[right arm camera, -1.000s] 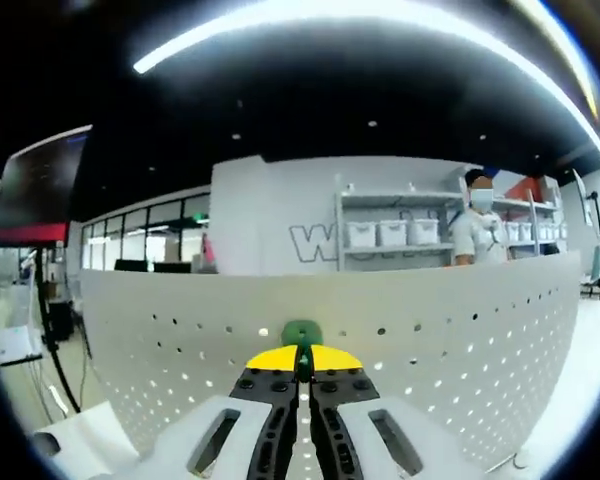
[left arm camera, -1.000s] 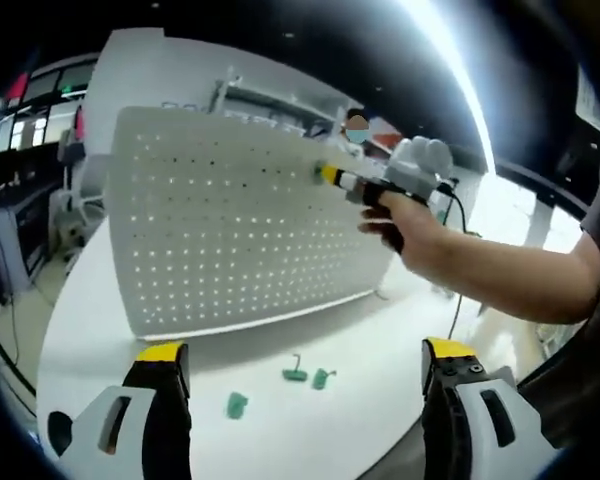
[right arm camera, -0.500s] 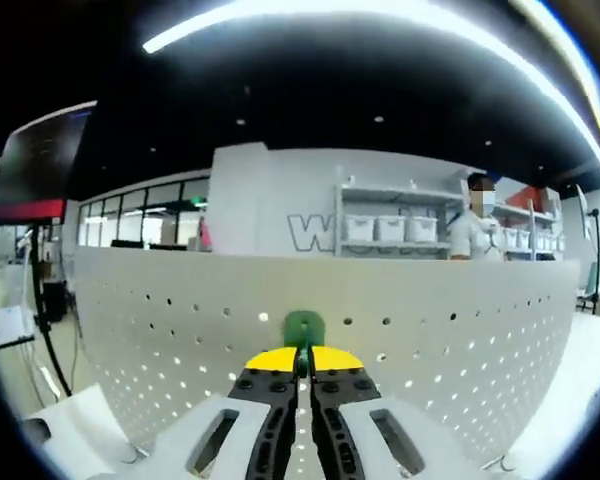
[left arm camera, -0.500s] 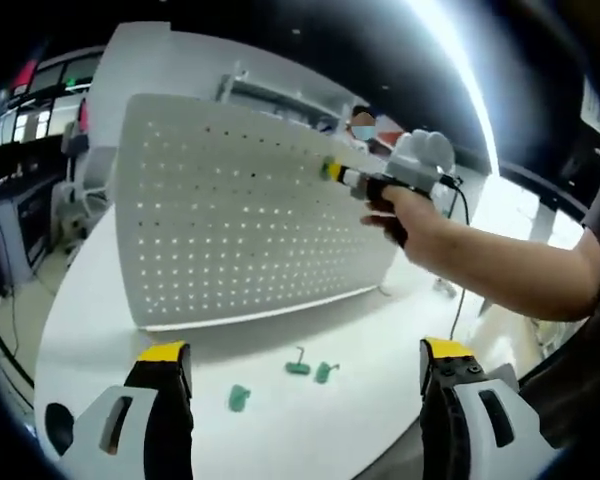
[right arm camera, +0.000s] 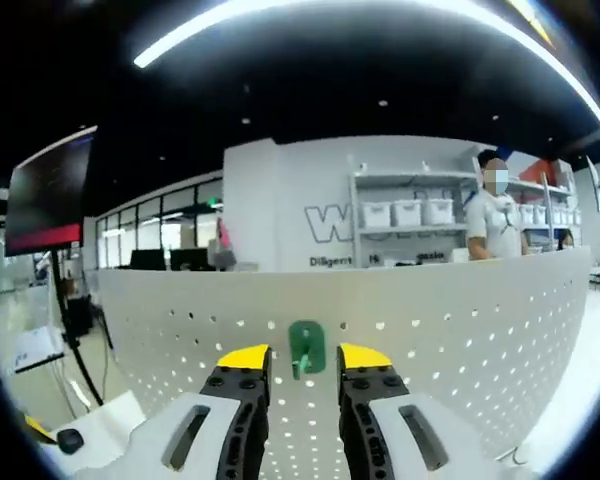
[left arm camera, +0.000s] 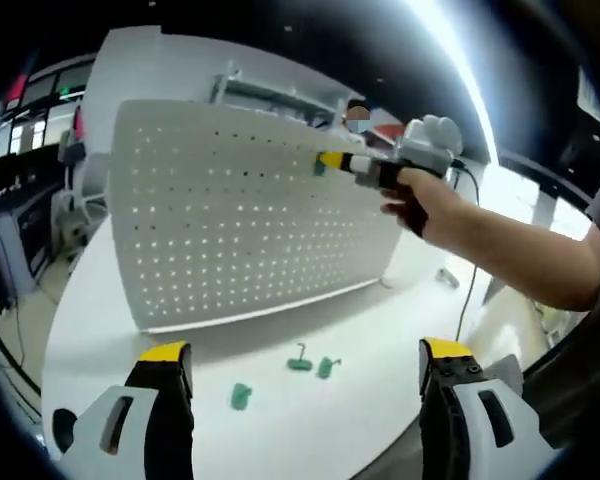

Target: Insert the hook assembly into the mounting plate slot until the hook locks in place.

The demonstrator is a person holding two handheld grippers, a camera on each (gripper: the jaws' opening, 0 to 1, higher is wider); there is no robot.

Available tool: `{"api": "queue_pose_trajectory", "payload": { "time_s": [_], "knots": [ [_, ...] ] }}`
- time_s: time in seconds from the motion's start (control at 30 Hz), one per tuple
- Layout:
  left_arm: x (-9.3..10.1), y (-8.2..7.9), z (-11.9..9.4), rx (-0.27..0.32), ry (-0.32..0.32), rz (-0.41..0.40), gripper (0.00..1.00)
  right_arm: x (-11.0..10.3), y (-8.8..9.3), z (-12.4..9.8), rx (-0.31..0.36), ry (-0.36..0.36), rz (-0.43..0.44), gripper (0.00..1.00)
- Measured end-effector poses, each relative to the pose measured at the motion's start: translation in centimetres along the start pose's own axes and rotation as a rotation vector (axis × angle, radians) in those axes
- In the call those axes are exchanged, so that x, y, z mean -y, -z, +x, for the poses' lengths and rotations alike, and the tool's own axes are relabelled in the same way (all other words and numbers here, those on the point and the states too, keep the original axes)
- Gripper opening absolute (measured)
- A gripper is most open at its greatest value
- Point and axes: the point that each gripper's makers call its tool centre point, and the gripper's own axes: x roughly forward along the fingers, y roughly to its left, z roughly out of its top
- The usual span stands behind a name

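In the left gripper view, the left gripper [left arm camera: 298, 365] hangs over the white table [left arm camera: 110, 330], jaws spread wide and empty. 3 green hooks [left arm camera: 300, 362] lie loose on the table in front of the upright white pegboard [left arm camera: 220, 230]. The right gripper [left arm camera: 330, 160] (held in a person's hand [left arm camera: 420, 195]) sits at the board's upper part.

In the right gripper view, the right gripper [right arm camera: 300, 357] has its yellow-tipped jaws parted, gripping nothing. Between them a green hook [right arm camera: 306, 347] sits on the pegboard [right arm camera: 460, 330], near its top edge.
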Motion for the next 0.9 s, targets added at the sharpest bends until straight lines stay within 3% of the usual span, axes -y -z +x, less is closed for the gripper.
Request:
{"api": "queue_pose_trajectory", "payload": {
  "time_s": [0.1, 0.3, 0.4, 0.6, 0.9],
  "knots": [
    [0.7, 0.1, 0.1, -0.003, 0.015, 0.000, 0.96, 0.6, 0.1, -1.2, -0.019, 0.004, 0.015, 0.34],
    [1.3, 0.9, -0.1, -0.031, 0.029, 0.030, 0.96, 1.5, 1.2, -3.4, -0.054, -0.021, -0.008, 0.33],
    [1.4, 1.6, -0.1, -0.067, 0.023, 0.061, 0.96, 2.0, 4.4, -4.3, -0.161, -0.040, 0.011, 0.34],
    [1.6, 2.1, -0.3, -0.082, 0.028, 0.045, 0.96, 1.6, 8.9, -7.4, -0.276, -0.088, -0.038, 0.37],
    [1.6, 3.6, -0.7, -0.122, 0.020, 0.029, 0.96, 0.9, 13.9, -11.6, -0.392, -0.151, -0.050, 0.37]
  ]
}}
